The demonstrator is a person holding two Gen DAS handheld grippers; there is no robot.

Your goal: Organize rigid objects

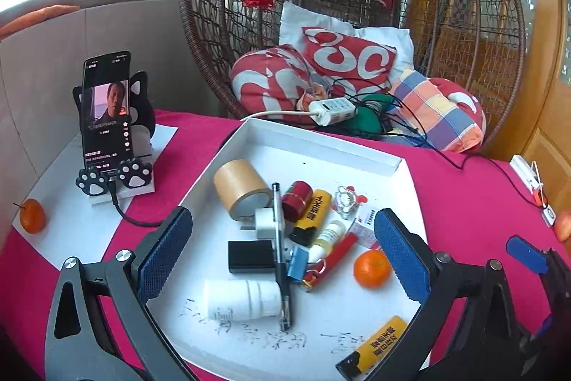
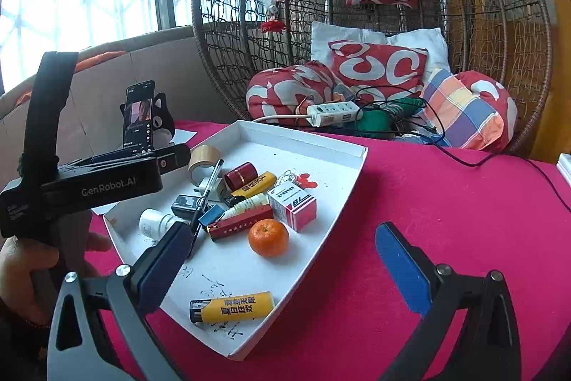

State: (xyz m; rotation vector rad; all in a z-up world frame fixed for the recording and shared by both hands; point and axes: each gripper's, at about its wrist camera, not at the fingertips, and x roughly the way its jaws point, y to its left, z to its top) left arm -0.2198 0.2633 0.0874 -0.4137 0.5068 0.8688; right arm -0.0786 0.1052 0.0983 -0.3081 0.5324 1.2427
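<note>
Left gripper [image 1: 282,259] spread wide, empty, over white tray [image 1: 321,145]. Nearest yellow lighter [image 1: 374,349] lies lower right; pen [image 1: 282,252] and orange [image 1: 373,268] between pads. Right gripper [image 2: 285,259] likewise released, orange [image 2: 268,237] centre frame beyond.

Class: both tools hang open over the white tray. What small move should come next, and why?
Probably lower the left tool onto the black pen. It lies loose across the white charger and the black adapter, right between the open jaws, and neither tool holds anything, so lifting it frees the pile beneath.
</note>
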